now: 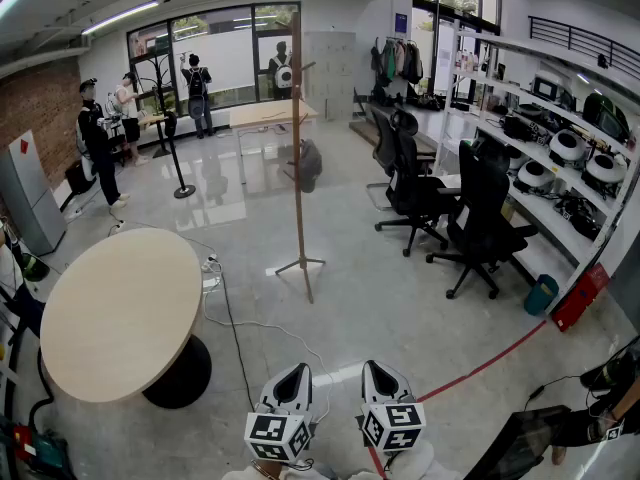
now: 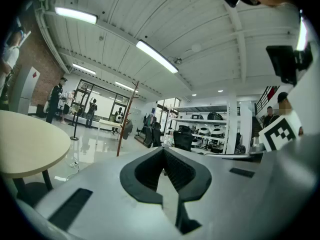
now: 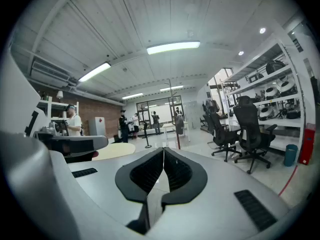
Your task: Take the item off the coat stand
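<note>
A tall wooden coat stand rises from the grey floor in the middle of the room, well ahead of me. A dark grey item hangs from it about halfway up. The stand also shows far off in the left gripper view and, with the item, in the right gripper view. My left gripper and right gripper sit side by side at the bottom of the head view, far from the stand. Both are shut with nothing between the jaws, as the left gripper's and right gripper's own views confirm.
A round beige table stands to my left with a cable trailing past it. Black office chairs and equipment shelves line the right side. A red floor line runs diagonally. People stand at the back left.
</note>
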`<state>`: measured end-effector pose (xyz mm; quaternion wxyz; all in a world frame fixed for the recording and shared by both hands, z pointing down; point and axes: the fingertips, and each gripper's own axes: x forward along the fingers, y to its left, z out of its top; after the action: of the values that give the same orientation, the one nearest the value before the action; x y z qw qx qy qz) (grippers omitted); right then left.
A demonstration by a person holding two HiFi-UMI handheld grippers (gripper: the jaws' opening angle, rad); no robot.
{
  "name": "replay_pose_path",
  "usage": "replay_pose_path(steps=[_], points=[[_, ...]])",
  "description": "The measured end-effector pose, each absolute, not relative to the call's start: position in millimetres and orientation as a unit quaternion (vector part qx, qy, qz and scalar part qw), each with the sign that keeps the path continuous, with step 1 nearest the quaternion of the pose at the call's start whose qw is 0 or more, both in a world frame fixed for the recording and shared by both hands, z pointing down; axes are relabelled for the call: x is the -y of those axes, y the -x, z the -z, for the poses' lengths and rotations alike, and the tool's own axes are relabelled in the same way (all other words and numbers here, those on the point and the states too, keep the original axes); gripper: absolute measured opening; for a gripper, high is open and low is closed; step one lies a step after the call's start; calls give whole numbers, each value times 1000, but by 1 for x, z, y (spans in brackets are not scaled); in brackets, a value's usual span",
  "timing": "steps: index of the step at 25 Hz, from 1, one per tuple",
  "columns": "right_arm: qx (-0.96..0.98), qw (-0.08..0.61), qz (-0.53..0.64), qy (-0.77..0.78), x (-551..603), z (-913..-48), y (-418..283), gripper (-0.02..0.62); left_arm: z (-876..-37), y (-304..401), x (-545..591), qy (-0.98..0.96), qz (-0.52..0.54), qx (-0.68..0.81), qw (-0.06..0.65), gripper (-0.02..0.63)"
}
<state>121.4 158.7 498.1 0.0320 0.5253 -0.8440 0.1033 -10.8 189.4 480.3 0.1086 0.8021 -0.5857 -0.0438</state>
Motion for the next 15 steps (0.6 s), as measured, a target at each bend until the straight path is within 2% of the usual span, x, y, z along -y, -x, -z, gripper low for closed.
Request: replay_pose_path(steps=[15], points=[[843,26,-84,-530,-84,-495,-116,9,-484,20,-112,-805,45,584,97,0]])
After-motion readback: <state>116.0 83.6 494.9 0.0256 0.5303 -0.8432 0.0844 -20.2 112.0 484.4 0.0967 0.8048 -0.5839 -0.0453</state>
